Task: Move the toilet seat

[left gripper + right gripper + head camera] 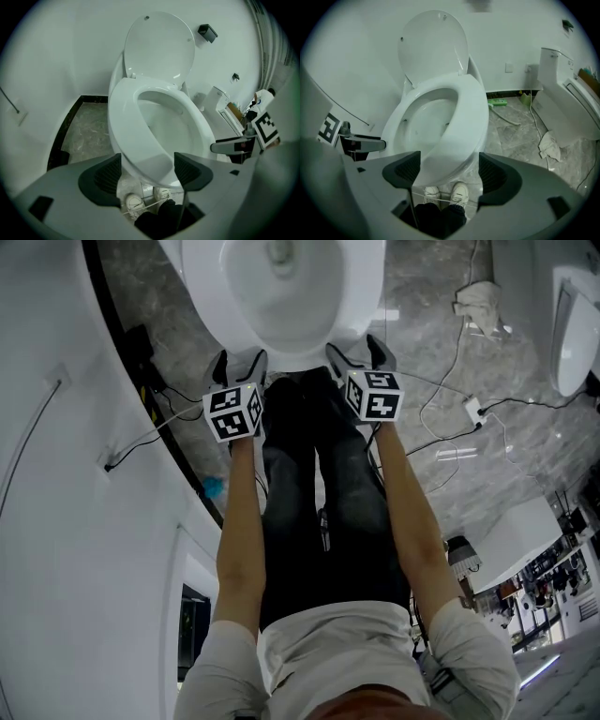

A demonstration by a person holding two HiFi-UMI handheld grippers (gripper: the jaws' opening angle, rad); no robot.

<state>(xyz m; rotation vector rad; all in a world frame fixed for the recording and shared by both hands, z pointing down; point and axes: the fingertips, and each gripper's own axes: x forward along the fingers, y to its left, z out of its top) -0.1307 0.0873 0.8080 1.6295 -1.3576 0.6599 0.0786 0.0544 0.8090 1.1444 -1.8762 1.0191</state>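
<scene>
Plainly, the toilet seat [126,122] lies down on the bowl, with the lid [159,47] upright against the far wall. The left gripper [147,171] has its 2 jaws spread wide. The seat's near rim shows between them and neither pad presses on it. The right gripper [450,171] is just as wide open around the same rim, holding nothing. Its body hides the seat's nearest edge, and below it 2 white shoes [459,192] peek out. The head view cuts the toilet off at the top, so the lid is unseen there. A 2nd toilet [567,93] stands at the right, partly cropped.
</scene>
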